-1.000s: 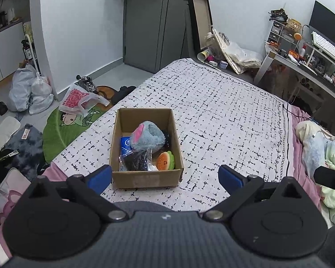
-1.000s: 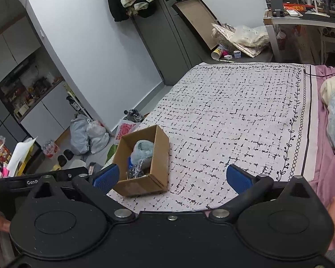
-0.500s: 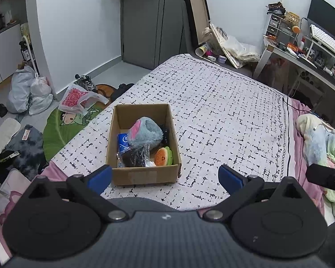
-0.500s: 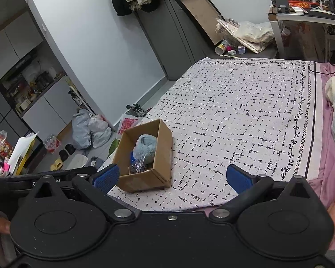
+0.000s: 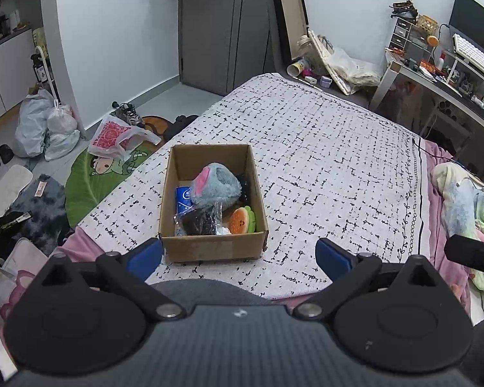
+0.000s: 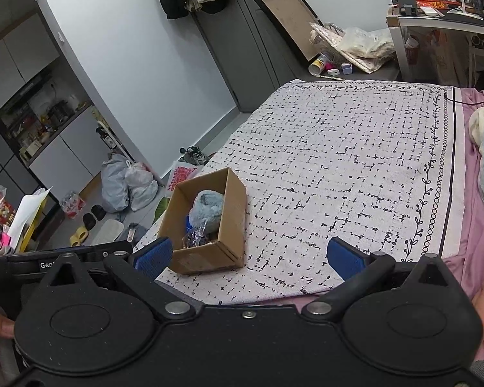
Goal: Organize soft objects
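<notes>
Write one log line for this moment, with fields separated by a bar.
left gripper: open, empty | right gripper: open, empty | cardboard box: on bed, holds blue plush, other items | step: approach, nothing grasped

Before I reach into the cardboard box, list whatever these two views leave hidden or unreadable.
- Box floor and lower items: in both wrist views the blue plush and dark plastic-wrapped bundle cover them.
- Cardboard box interior: in the right wrist view, its right wall hides the orange-and-green plush.
- Blue packet: print too small, left wrist view.
- Bed's near edge: each hand-held gripper's body blocks it.
</notes>
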`<move>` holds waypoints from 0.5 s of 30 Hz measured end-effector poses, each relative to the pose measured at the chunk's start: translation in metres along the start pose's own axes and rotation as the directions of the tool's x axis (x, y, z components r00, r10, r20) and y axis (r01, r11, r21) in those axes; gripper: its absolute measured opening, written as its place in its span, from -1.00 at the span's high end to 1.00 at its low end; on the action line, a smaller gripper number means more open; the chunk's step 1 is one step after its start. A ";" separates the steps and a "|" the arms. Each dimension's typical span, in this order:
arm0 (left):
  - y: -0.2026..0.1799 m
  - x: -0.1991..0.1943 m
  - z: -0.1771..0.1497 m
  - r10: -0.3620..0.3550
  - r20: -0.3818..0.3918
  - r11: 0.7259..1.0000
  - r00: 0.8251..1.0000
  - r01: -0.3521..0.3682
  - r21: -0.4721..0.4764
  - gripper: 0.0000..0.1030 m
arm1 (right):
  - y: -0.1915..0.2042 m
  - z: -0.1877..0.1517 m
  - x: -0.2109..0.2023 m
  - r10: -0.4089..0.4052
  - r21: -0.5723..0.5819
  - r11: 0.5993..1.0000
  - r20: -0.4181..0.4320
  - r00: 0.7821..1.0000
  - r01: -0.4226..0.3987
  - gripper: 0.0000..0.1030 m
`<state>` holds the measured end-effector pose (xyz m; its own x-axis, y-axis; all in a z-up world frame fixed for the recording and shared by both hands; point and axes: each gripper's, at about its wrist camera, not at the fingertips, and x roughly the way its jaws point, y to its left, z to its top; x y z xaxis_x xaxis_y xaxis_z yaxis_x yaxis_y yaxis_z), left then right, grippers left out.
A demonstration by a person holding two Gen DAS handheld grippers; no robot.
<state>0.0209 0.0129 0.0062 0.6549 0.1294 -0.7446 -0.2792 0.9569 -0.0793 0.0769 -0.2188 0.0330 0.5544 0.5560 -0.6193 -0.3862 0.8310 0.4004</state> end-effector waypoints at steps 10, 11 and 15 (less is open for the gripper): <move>0.002 -0.001 0.000 -0.001 0.002 1.000 1.000 0.001 0.003 -0.95 | -0.002 0.000 0.000 -0.007 0.003 1.000 -0.003 1.000 0.007 -1.00; 0.002 -0.001 0.000 -0.003 0.002 1.000 1.000 0.003 0.003 -0.95 | -0.002 0.000 -0.001 -0.007 0.003 1.000 0.000 1.000 0.007 -1.00; 0.002 -0.002 0.000 -0.004 0.004 1.000 1.000 0.004 0.004 -0.95 | -0.003 -0.001 -0.001 -0.008 0.003 1.000 0.001 1.000 0.008 -1.00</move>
<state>0.0190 0.0147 0.0078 0.6586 0.1269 -0.7417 -0.2740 0.9585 -0.0793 0.0769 -0.2214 0.0320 0.5582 0.5493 -0.6218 -0.3796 0.8355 0.3973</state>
